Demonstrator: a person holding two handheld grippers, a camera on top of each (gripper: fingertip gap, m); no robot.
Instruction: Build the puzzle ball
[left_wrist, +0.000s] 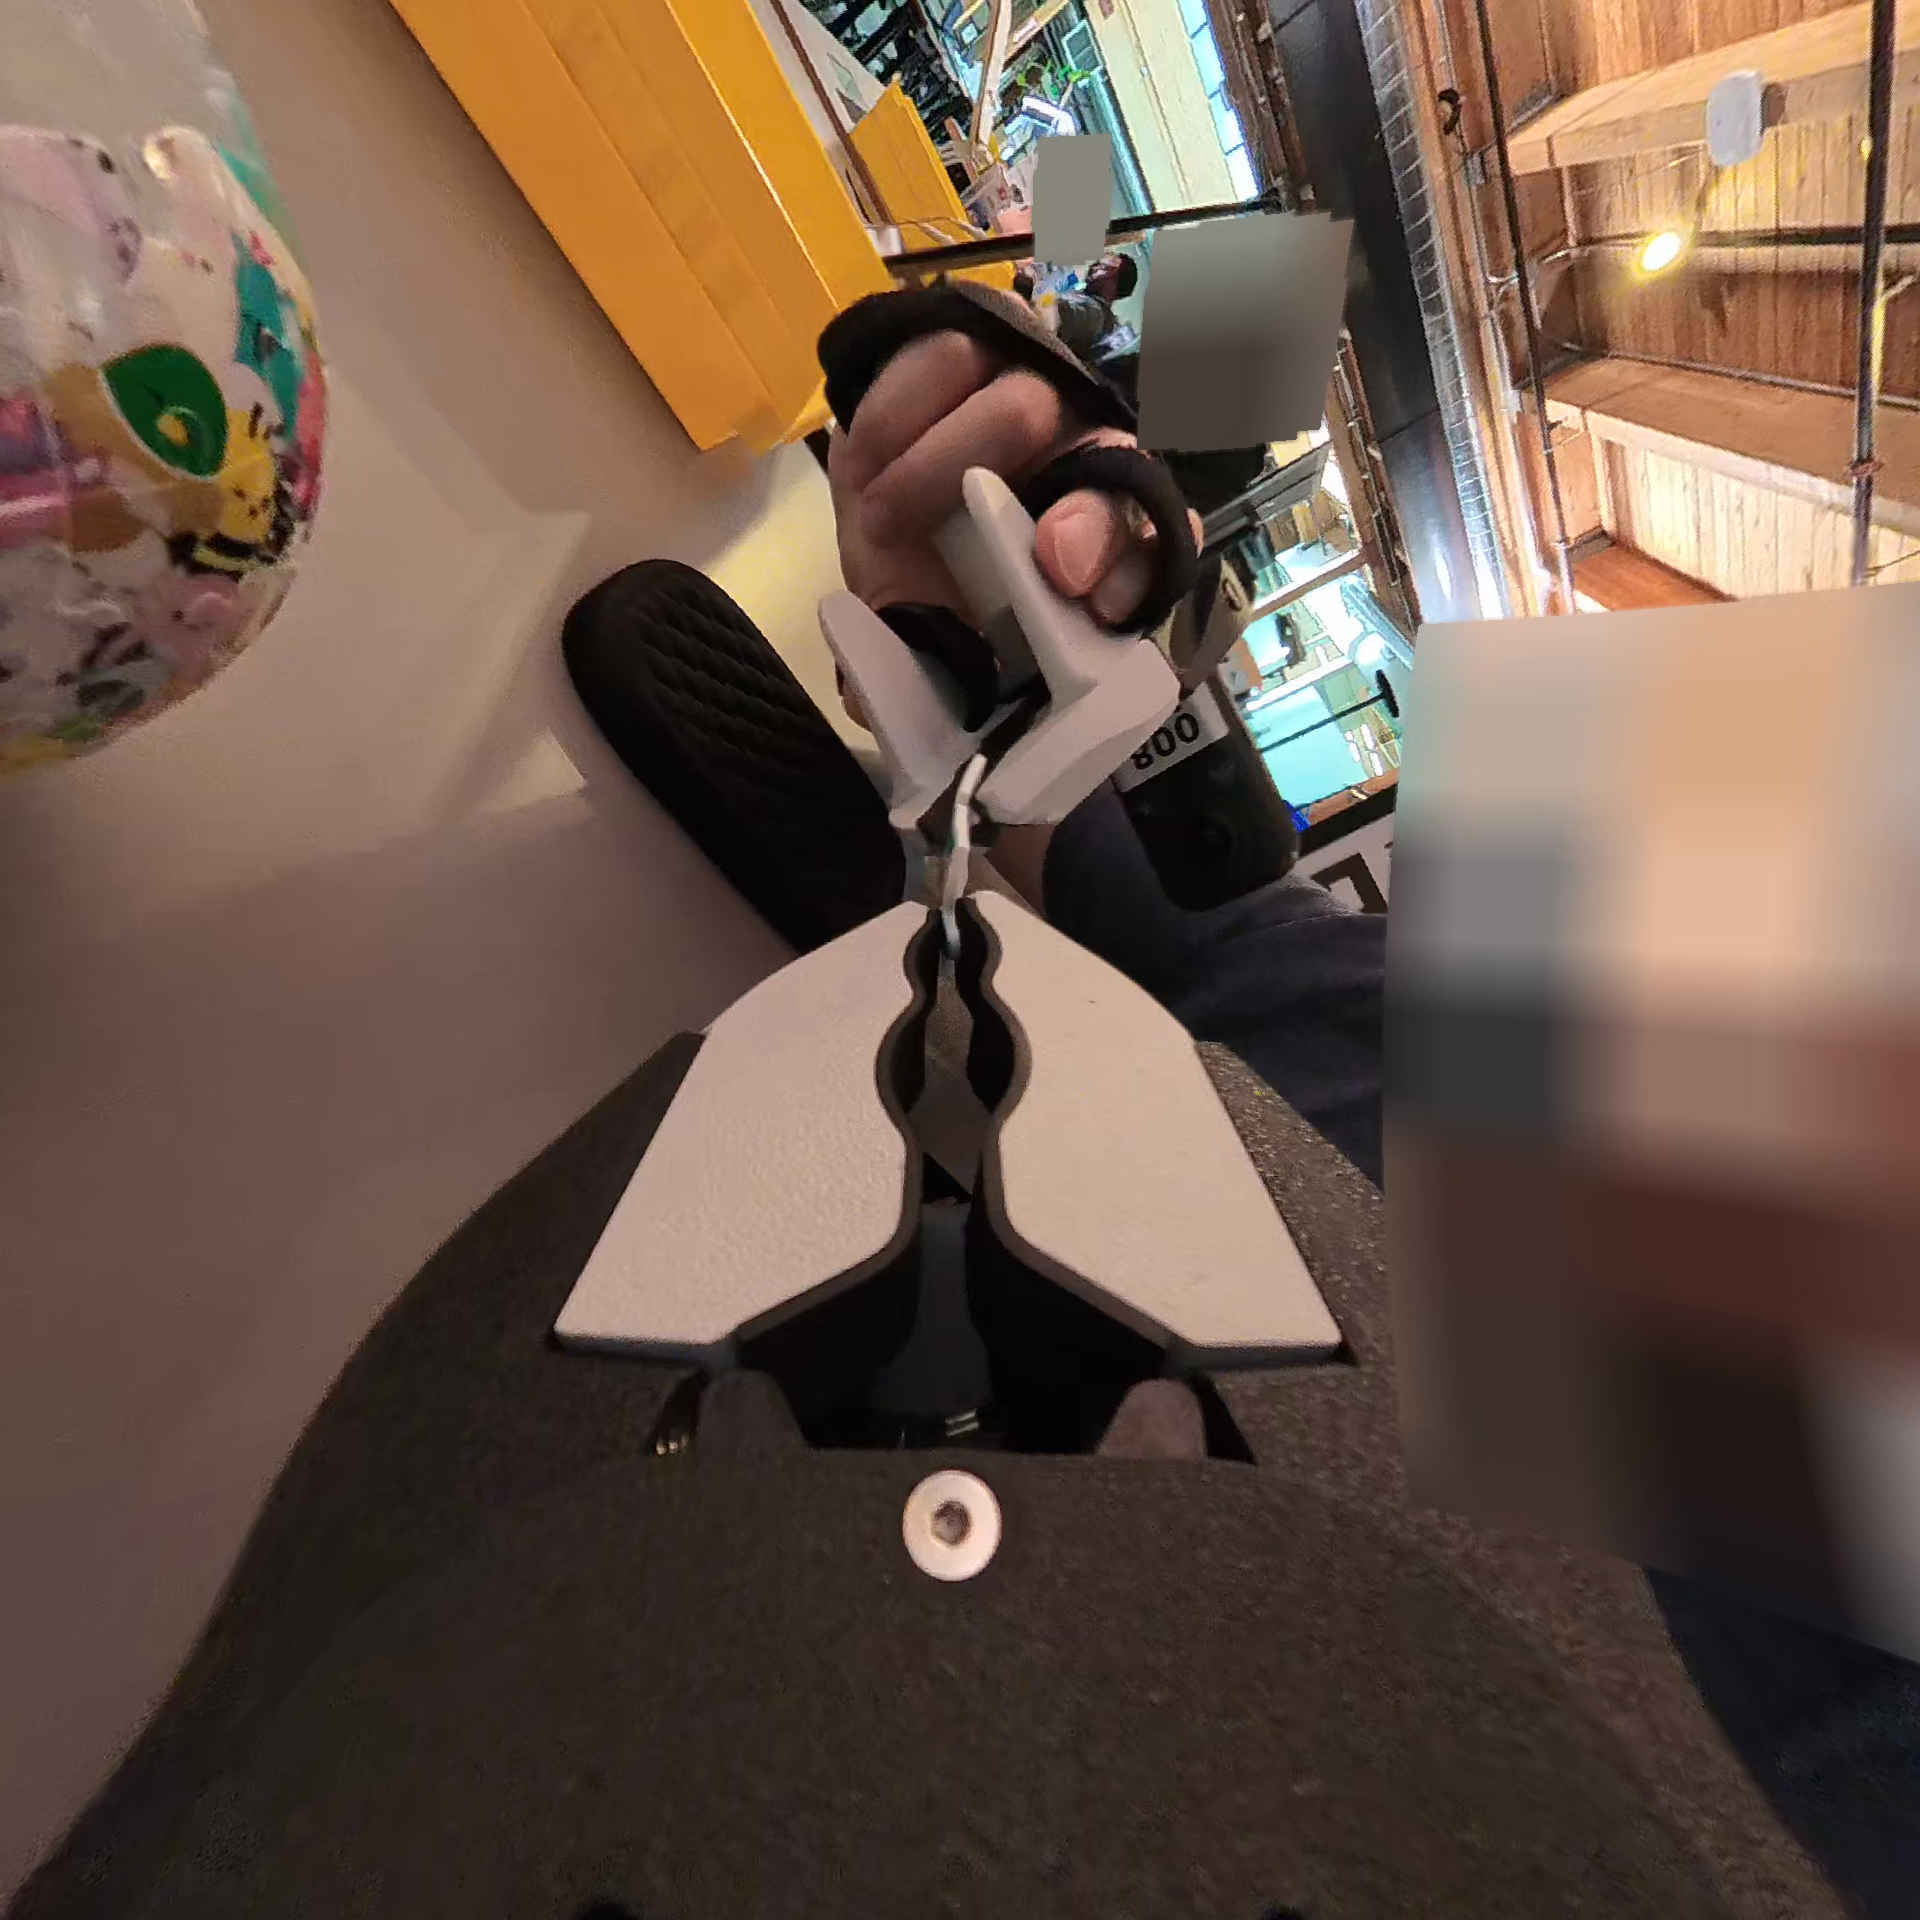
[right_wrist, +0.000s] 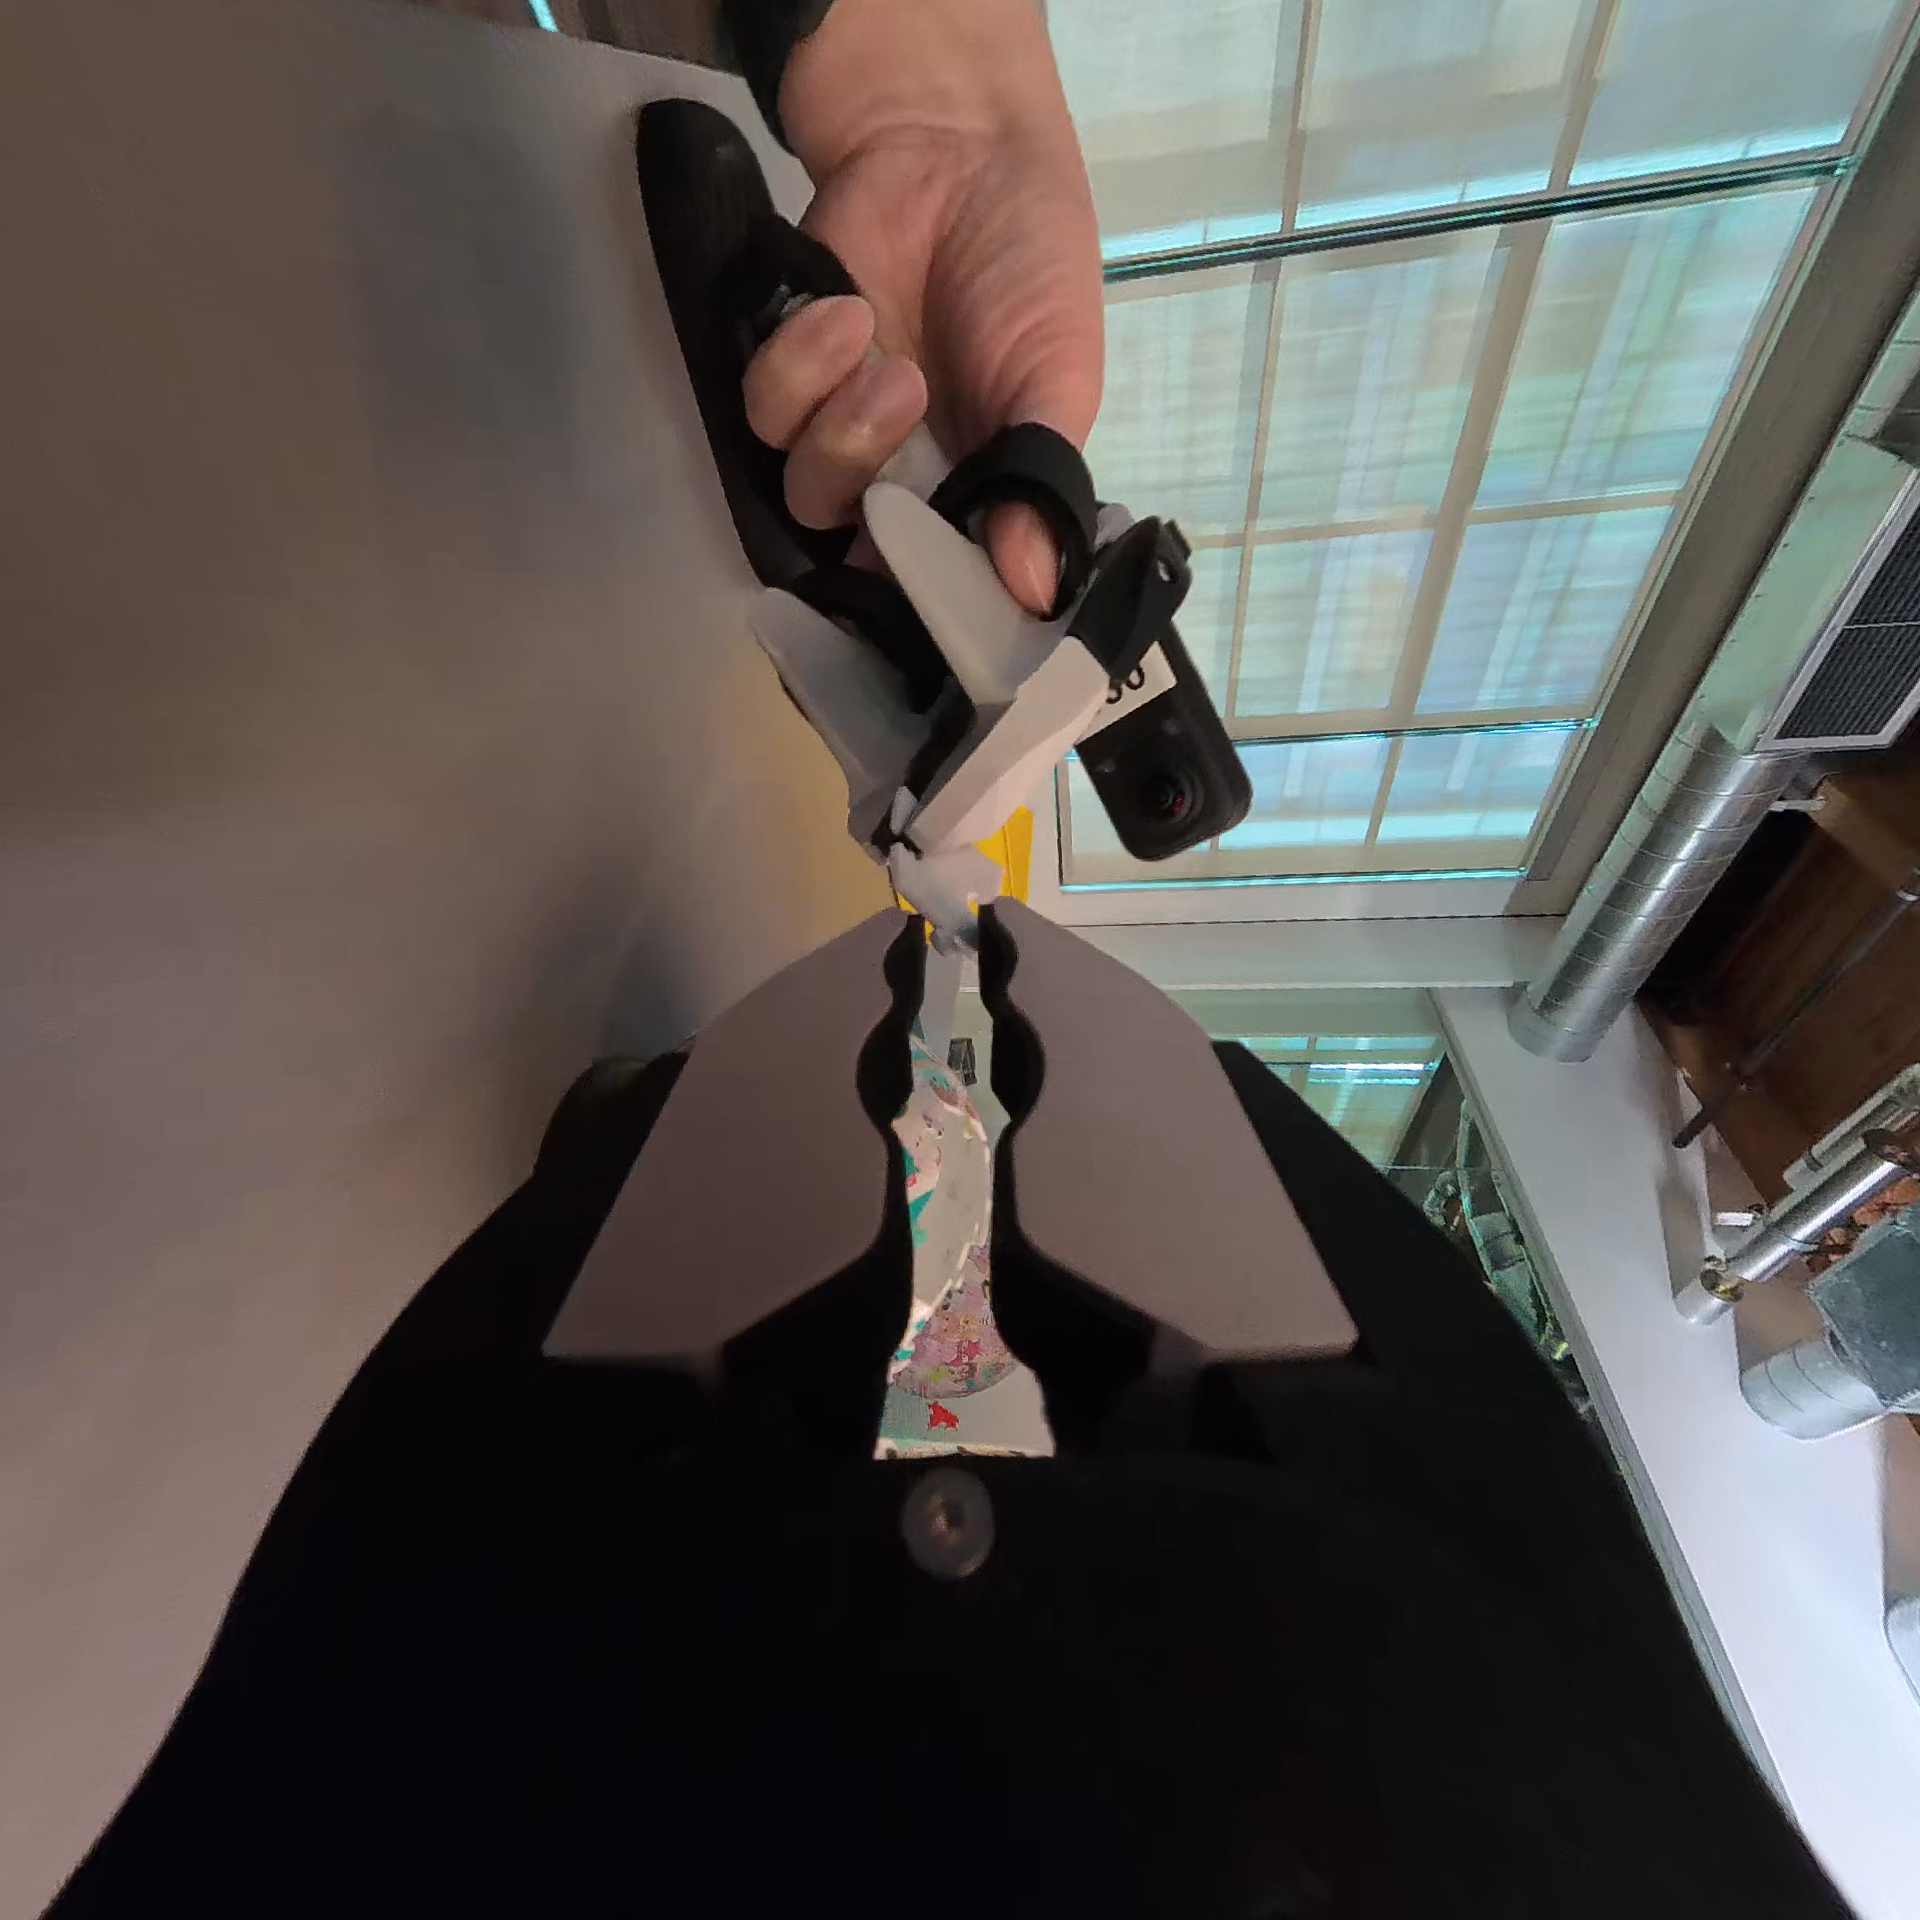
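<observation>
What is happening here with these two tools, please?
A person holds a gripper in each hand, tip to tip. The left gripper and the right gripper both pinch one small thin puzzle piece between them. The colourful puzzle ball sits apart on the pale table, touched by neither gripper, so this piece is not yet fitted.

The partly built puzzle ball (left_wrist: 135, 457), a round globe of glossy curved pieces printed with pink, white, teal, yellow and green cartoon shapes, sits at the upper left edge of the left wrist view, cut off by the frame and blurred. In the right wrist view only a narrow strip of it (right_wrist: 951, 1247) shows, low in the centre. A small thin white puzzle piece (right_wrist: 948, 904) with a notched edge sits just above the middle of that view; in the left wrist view it (left_wrist: 954, 831) appears edge-on, near the centre.
</observation>
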